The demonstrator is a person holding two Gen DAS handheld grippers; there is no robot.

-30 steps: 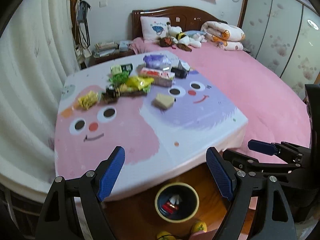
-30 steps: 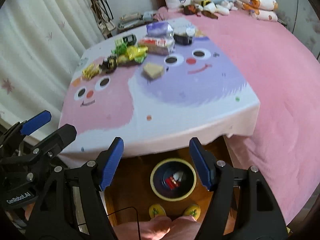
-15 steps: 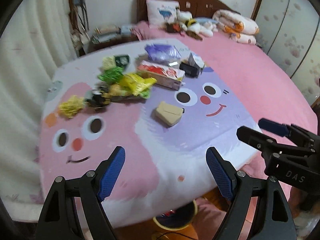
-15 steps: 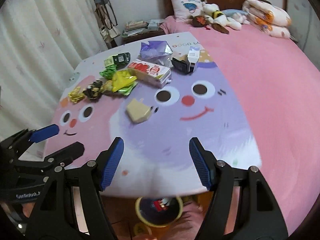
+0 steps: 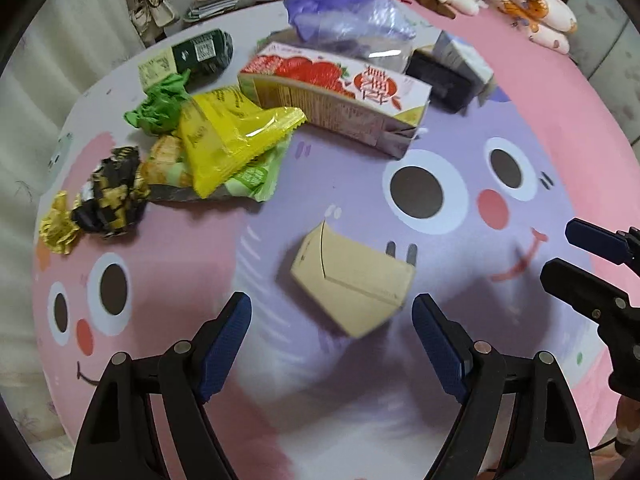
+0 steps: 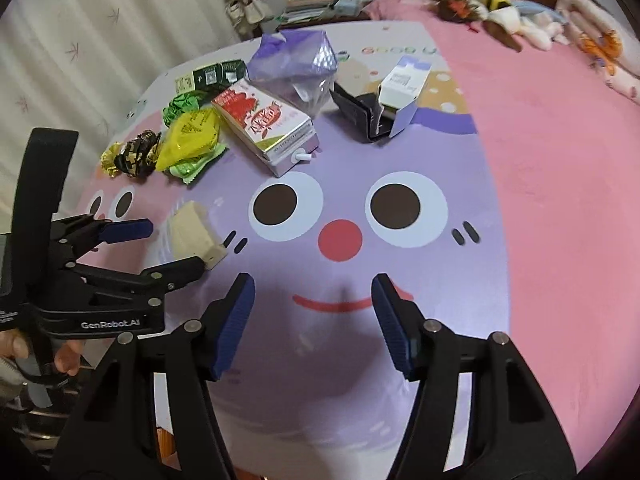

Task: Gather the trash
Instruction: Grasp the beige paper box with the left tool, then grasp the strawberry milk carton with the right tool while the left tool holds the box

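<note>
A: Which hand takes the tan box (image 5: pixel 352 280)?

B: The left gripper (image 5: pixel 332 344), I'd judge. The box lies straight ahead of it, just beyond the 2 blue pads, jaws spread wide with nothing in them. The right gripper (image 6: pixel 312 320) is also wide and empty, but the box is well off to its left, past the left tool.

A: How does the box lie?

B: Flat on the cartoon-face cloth (image 5: pixel 440 264), in the purple part, its long axis slanting from far-left to near-right across the jaw line. Smooth cardboard, crisp edges, probably light and a little crushable.

A: And the rest?

B: Towards the cloth's far edge: a glossy strawberry carton (image 5: pixel 336 92), a crinkly yellow wrapper (image 5: pixel 228 136), a crumpled green wrapper (image 5: pixel 160 108), gold-and-black foil (image 5: pixel 108 196), a purple plastic bag (image 5: pixel 348 16), all well apart from the box
</note>
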